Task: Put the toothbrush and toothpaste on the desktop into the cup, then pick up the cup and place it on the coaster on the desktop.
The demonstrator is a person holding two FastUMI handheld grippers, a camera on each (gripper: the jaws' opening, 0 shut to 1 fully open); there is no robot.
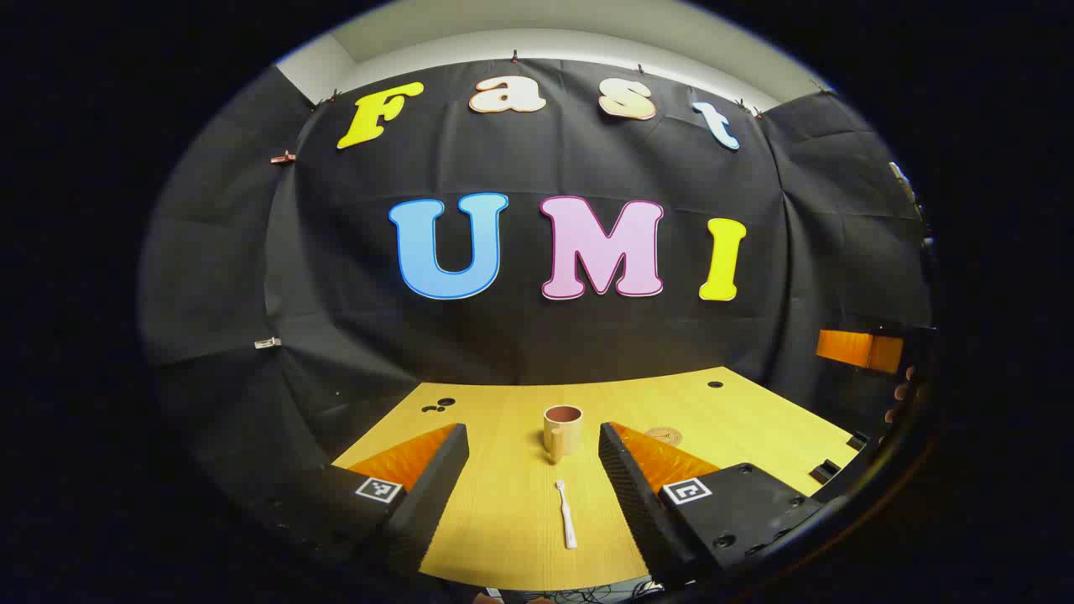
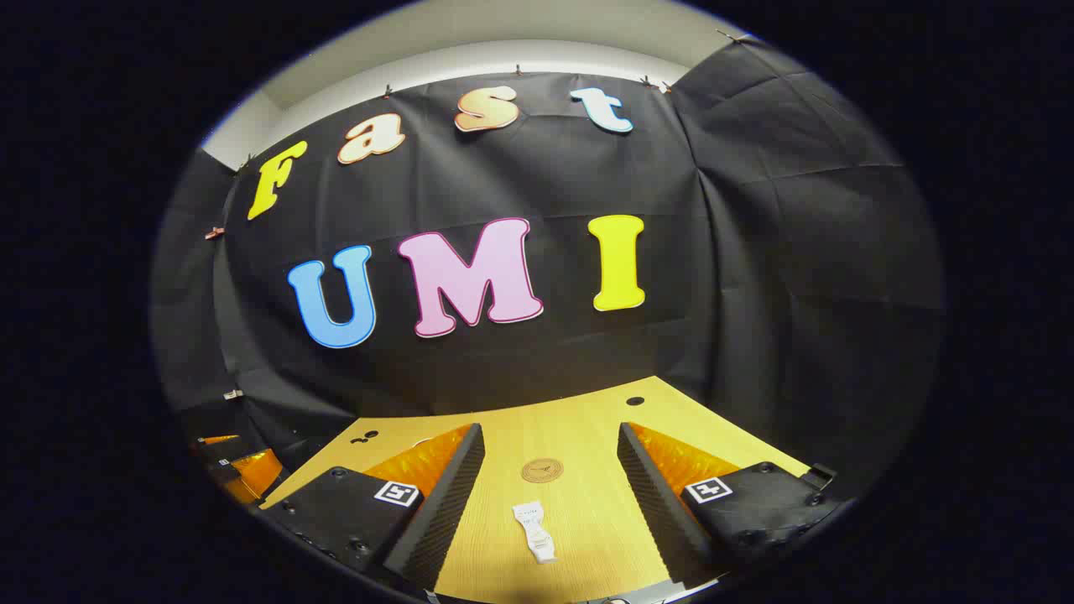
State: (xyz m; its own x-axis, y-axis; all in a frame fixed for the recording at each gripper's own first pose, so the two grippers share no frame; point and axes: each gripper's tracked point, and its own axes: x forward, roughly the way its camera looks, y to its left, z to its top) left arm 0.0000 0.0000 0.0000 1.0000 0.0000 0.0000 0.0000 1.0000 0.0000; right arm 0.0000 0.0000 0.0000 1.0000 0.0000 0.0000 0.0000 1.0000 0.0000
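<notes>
In the left gripper view, the left gripper [image 1: 532, 457] hangs above the wooden surface [image 1: 722, 411] with its jaws wide apart and nothing between them. A tan cup [image 1: 562, 430] stands upright on the surface. The white toothbrush [image 1: 566, 514] lies flat just on the near side of the cup, and the round coaster [image 1: 664, 435] lies to the cup's right. In the right gripper view, the right gripper [image 2: 550, 460] has its jaws apart too; the white toothpaste tube [image 2: 534, 530] lies just nearer than the coaster [image 2: 542, 470].
</notes>
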